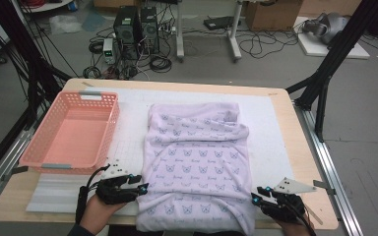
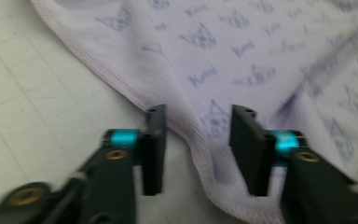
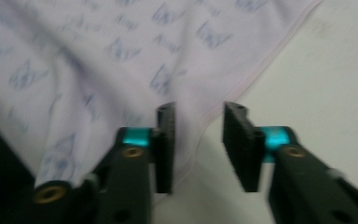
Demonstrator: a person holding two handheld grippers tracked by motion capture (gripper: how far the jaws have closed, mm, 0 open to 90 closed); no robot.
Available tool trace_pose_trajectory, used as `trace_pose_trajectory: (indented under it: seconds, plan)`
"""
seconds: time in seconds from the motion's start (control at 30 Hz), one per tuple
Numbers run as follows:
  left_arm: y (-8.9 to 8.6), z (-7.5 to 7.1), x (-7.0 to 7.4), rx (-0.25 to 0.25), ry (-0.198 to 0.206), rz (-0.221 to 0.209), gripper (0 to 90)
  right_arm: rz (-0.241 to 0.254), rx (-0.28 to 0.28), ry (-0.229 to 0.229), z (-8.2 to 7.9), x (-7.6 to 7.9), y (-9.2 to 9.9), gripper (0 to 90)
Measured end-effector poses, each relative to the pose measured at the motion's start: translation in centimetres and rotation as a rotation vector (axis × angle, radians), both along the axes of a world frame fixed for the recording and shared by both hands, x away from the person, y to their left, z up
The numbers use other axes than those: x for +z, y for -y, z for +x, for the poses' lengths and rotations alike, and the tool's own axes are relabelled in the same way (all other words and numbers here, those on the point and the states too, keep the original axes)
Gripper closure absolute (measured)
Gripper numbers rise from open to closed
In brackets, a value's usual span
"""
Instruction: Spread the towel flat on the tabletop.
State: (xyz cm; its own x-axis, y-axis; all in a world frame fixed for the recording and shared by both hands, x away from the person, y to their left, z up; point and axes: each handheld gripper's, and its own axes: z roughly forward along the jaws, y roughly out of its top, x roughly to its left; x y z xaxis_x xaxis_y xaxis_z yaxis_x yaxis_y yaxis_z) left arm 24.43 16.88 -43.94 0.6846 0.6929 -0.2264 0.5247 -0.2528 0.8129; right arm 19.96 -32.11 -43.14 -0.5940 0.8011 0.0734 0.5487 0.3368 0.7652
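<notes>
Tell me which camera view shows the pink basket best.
The high view: the pink basket sits whole at the table's left, beside the lilac cloth. The left gripper view and right gripper view look along their own jaws at the cloth's hem and the white mat, so they add nothing about the basket.

cloth [image 1: 197,157]: lilac, blue cat print | basket [image 1: 44,160]: pink

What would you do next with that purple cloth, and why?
Probably lift both grippers away and reach for a new edge to fold. The left gripper and right gripper stand open at the near corners of the lilac cloth, its hem between the jaws but unpinched, and it lies flat.
</notes>
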Motion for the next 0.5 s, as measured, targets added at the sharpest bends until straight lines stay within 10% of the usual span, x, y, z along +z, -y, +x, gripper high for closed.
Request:
trace_pose_trajectory:
  seconds: [0.1,0.27,0.37,0.43,0.5]
  plan:
    - [-0.5,1.2,0.7,0.057,0.035,-0.05,45.2,0.054,-0.046,0.045,1.3,0.6,0.1,53.7]
    - [1.3,4.1,-0.7,0.083,-0.04,0.054,45.5,-0.036,-0.084,0.007,5.3,-0.9,-1.6,52.5]
    - [2.4,4.3,-1.1,0.096,-0.006,0.105,47.8,-0.044,-0.092,-0.007,6.5,-1.7,-2.1,56.7]
    - [2.6,4.1,-1.1,0.096,0.055,0.178,64.1,-0.031,-0.082,-0.015,6.9,-1.6,-2.0,82.7]
    - [2.8,4.4,-1.1,0.079,0.049,0.167,85.3,-0.033,-0.054,-0.007,7.4,-1.6,-2.0,85.8]
